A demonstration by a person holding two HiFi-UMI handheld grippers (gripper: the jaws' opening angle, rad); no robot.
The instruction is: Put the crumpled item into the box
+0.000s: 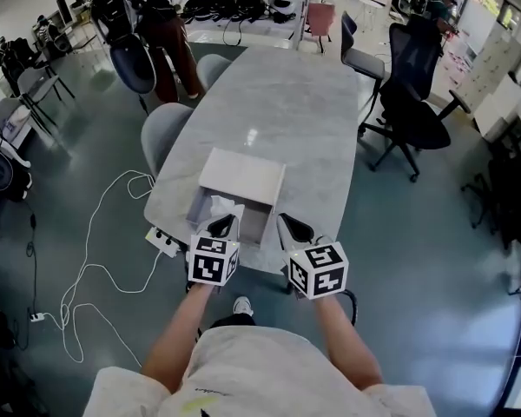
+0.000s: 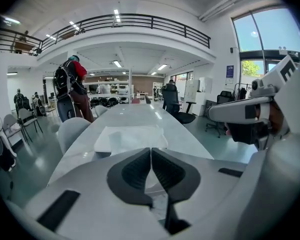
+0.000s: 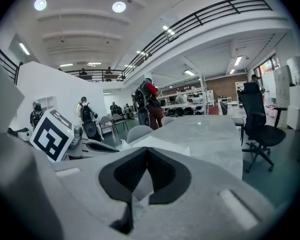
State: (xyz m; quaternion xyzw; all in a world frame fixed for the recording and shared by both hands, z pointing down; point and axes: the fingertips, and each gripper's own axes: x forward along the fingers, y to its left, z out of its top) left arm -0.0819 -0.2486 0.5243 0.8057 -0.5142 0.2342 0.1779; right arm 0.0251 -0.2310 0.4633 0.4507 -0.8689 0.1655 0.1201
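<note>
A white box (image 1: 259, 226) stands open at the near end of the grey table (image 1: 278, 102), its lid (image 1: 241, 177) lying flat behind it. The crumpled white paper (image 1: 223, 205) rests in the box's left part. My left gripper (image 1: 223, 226) is just in front of the paper, over the box's near edge; its jaws are shut and nothing shows between the pads (image 2: 140, 170). In the left gripper view the lid (image 2: 132, 138) lies ahead. My right gripper (image 1: 288, 228) hovers off the box's right corner, also shut and holding nothing, with the lid (image 3: 162, 145) ahead of it.
Grey chairs (image 1: 161, 133) stand along the table's left side and black office chairs (image 1: 408, 111) along its right. A person (image 1: 169, 33) stands at the far left. A power strip (image 1: 163, 241) and a white cable (image 1: 95, 268) lie on the floor.
</note>
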